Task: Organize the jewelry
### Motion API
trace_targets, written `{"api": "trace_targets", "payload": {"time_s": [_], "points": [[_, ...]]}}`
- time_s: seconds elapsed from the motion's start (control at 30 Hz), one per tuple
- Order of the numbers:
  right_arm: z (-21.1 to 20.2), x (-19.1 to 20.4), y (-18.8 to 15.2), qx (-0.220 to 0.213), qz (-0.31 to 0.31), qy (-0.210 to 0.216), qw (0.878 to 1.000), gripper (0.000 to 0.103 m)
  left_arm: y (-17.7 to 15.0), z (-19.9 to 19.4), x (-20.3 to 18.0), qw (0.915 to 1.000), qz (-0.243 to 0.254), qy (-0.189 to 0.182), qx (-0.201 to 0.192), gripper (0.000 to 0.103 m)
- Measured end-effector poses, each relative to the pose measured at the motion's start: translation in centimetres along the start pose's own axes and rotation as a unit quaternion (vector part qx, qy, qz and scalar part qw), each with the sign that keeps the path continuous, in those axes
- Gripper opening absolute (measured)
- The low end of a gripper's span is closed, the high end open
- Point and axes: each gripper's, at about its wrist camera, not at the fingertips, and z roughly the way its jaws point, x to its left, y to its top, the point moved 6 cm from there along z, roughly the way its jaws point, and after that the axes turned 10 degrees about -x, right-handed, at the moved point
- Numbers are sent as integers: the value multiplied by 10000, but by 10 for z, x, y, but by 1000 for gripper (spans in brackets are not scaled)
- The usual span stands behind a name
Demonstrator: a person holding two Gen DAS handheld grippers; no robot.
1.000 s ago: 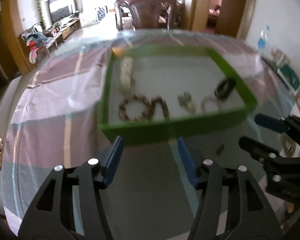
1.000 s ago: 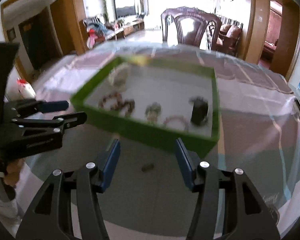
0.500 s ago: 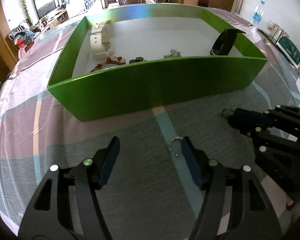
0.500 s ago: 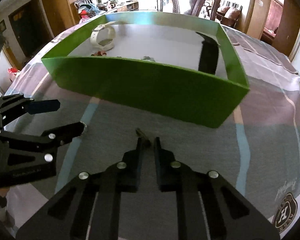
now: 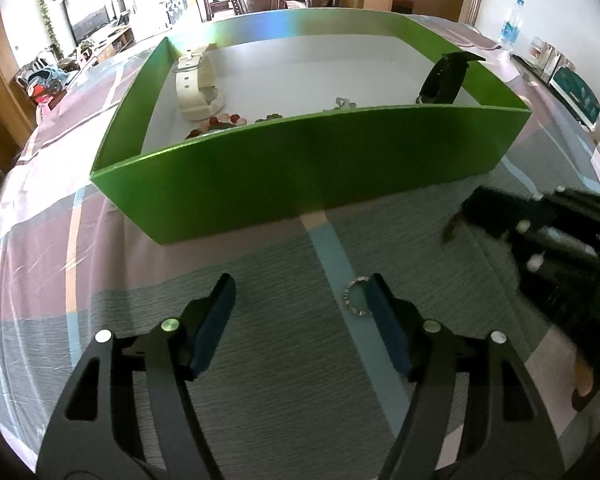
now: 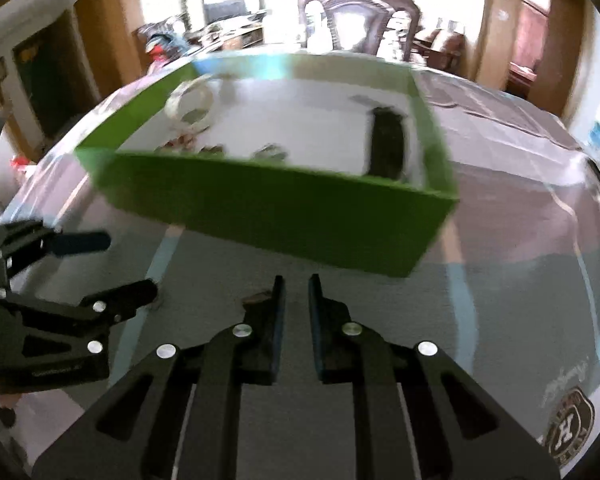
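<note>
Ring (image 5: 356, 295) lying on the cloth beside our wide-open left gripper (image 5: 300, 304), we are now lifting our right gripper (image 6: 296, 300), narrowed on a small dark piece, toward the green box (image 5: 300, 176).

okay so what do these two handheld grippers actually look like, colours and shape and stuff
Both the left gripper and the right gripper are matte black, with triangular cut-out fingers, round silver screw heads and flat blue pads inside each fingertip. No cables, sleeves or readable markings show.
</note>
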Motion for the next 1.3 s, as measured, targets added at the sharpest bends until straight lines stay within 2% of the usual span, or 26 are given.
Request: {"api": "trace_targets", "payload": {"time_s": [0.13,0.3,0.37,0.47,0.57,0.63,0.67,0.7,0.8,0.9,1.07,1.13,1.23,1.3], "points": [[3,7,2,-137,-140,-39,9998,14,-1,0,2,10000,-23,5,15,69],[-4,1,6,-253,193,196,9993,14,-2,-1,3,10000,-33,16,4,70],[-2,7,8,-259,86,226,9994,14,-2,-3,5,10000,-48,18,-9,70],[7,23,0,-30,-277,334,9991,15,-2,-4,9,10000,-79,33,-18,71],[2,36,0,-140,-517,519,9972,15,-1,-4,11,9999,-106,54,-15,71],[-2,42,3,-246,-605,583,9962,18,0,-4,13,9999,-129,73,-7,72],[-3,42,3,-257,-614,584,9961,27,0,-4,14,9999,-140,76,-2,72],[-2,42,2,-248,-630,552,9962,33,0,-4,14,9999,-146,78,4,72],[2,38,2,-243,-619,386,9970,33,0,-3,14,9998,-141,101,17,73],[2,24,7,-352,-354,133,9987,33,0,-3,15,9999,-148,80,29,73],[0,8,16,-387,211,340,9984,33,-1,-4,15,9999,-125,84,18,74],[4,9,15,-279,99,293,9991,33,-1,-3,15,9999,-130,84,22,74],[3,4,16,-259,-64,-116,9996,36,-1,-3,15,9999,-135,92,31,75],[3,-2,14,-208,23,-101,9997,36,-1,-3,15,9999,-134,92,38,75]]}}
